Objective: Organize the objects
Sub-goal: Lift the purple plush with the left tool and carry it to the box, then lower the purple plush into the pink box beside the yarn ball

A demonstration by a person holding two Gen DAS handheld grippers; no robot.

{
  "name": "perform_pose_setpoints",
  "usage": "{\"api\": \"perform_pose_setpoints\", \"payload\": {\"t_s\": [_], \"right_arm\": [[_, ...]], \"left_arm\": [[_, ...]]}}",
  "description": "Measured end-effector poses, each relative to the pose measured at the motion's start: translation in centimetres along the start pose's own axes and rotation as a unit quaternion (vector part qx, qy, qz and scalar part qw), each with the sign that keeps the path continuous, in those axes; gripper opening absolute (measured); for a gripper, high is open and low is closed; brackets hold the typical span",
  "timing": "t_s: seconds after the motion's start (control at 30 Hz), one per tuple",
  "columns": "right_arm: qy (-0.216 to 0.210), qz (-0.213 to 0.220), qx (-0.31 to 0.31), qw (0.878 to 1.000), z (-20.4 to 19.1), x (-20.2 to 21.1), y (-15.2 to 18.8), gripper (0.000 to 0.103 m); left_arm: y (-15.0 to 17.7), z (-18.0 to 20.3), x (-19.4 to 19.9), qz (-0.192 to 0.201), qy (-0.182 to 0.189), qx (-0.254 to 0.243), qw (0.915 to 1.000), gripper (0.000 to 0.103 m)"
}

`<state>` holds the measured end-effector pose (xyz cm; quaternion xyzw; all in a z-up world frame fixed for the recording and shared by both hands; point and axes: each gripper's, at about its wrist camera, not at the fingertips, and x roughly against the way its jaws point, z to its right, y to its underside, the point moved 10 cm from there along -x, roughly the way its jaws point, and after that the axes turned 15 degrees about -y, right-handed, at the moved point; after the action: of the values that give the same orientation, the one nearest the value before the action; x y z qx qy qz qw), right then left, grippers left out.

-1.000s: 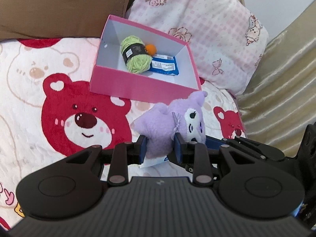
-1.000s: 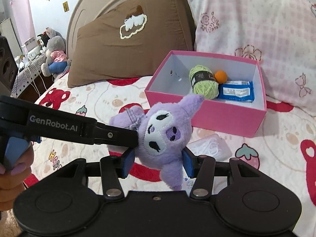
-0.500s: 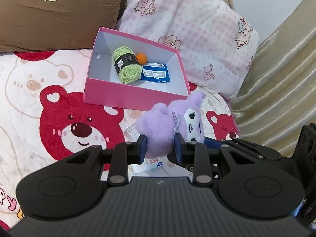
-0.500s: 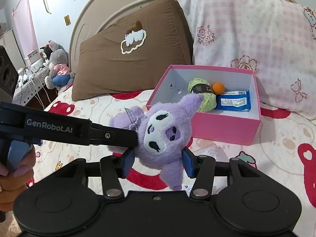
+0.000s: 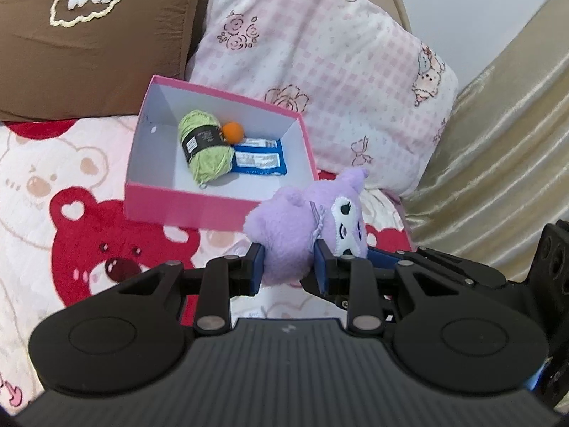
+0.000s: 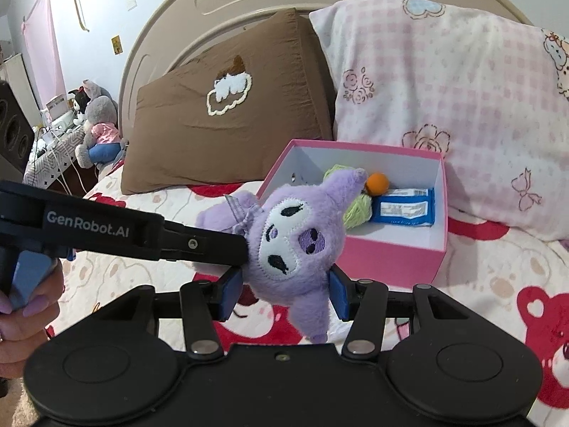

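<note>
Left wrist view: both grippers, left gripper (image 5: 288, 271) and right gripper (image 6: 284, 293), clamp the purple plush (image 5: 302, 238), now lifted nearer the pink box (image 5: 185, 206) ahead, ready for placing.

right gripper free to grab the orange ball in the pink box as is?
Probably not. The right gripper is shut on the purple plush toy, shared with the left gripper. The small orange ball lies uncovered in the pink cardboard box.

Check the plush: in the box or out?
Out. The plush hangs clear of the bed before the box, gripped by both tongs, left and right.
</note>
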<state>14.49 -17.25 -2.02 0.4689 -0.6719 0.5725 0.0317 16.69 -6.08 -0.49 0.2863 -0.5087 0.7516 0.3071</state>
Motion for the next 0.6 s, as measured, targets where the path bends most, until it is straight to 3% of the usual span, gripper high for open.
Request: {"api": "perform_pose_setpoints", "payload": {"t_s": [0.23, 0.47, 0.6], "right_arm": [[-0.001, -0.012, -0.023, 1.0, 3.6, -1.3, -2.9, 0.056], [0.007, -0.027, -0.021, 0.999, 7.0, -4.1, -3.8, 0.056], [0.002, -0.033, -0.036, 0.999, 8.8, -5.8, -4.2, 0.056]], "left_arm": [[-3.2, 1.1, -2.7, 0.0, 0.007, 0.012, 0.9999, 0.028], [-5.1, 1.0, -7.2, -0.027, -0.017, 0.01, 0.9994, 0.028], [-6.0, 0.4, -9.6, -0.049, -0.005, 0.028, 0.9984, 0.028]]}}
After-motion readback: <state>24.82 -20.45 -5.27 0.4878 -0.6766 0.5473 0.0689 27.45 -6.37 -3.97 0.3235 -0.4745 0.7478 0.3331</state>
